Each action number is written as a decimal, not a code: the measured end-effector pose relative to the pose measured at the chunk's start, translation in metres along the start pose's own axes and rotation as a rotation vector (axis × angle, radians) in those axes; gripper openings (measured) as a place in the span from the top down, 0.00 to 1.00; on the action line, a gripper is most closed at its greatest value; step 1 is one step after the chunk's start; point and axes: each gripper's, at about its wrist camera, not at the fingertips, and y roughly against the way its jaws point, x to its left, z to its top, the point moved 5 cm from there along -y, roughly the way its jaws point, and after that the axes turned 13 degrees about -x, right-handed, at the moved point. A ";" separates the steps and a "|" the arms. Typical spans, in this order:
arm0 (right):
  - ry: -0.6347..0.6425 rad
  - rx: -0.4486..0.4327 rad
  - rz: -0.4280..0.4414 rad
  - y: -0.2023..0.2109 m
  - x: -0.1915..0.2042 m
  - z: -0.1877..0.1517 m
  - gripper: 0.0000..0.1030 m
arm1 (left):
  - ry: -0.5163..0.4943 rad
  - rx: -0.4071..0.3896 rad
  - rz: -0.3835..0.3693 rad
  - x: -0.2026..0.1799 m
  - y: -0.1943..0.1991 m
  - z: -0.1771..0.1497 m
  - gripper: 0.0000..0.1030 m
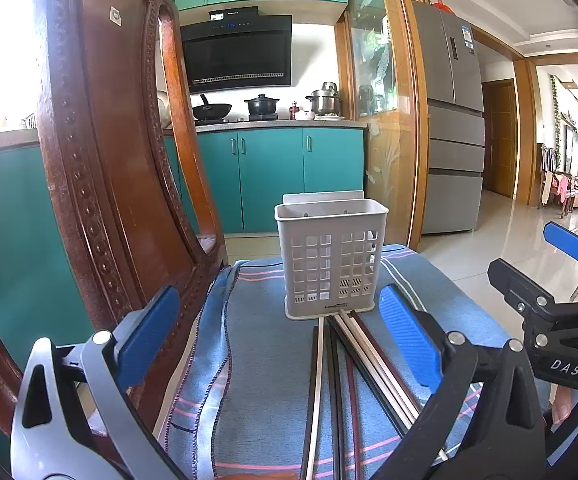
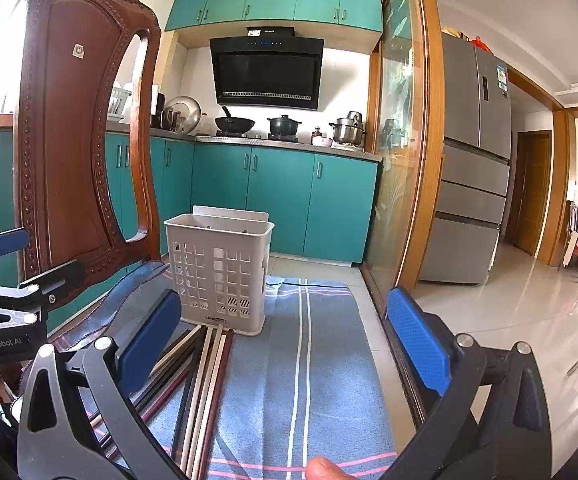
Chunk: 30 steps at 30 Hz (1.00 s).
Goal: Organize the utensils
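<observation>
While both tools gape empty, chopsticks (image 1: 353,364) lie between left tool (image 1: 279,336) pads.

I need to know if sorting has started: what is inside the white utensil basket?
Through the grid holes of the white basket nothing shows, only its slotted floor. The chopsticks lie on the blue cloth in front of it. The solid rim hides the very top of the interior.
</observation>
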 end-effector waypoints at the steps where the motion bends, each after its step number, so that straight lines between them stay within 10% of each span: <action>1: 0.000 0.002 0.000 -0.001 0.000 0.000 0.02 | -0.002 0.001 0.000 0.000 -0.001 -0.001 0.03; 30: 0.001 0.003 0.001 -0.001 0.002 -0.001 0.02 | -0.004 0.006 -0.004 -0.005 0.004 0.004 0.03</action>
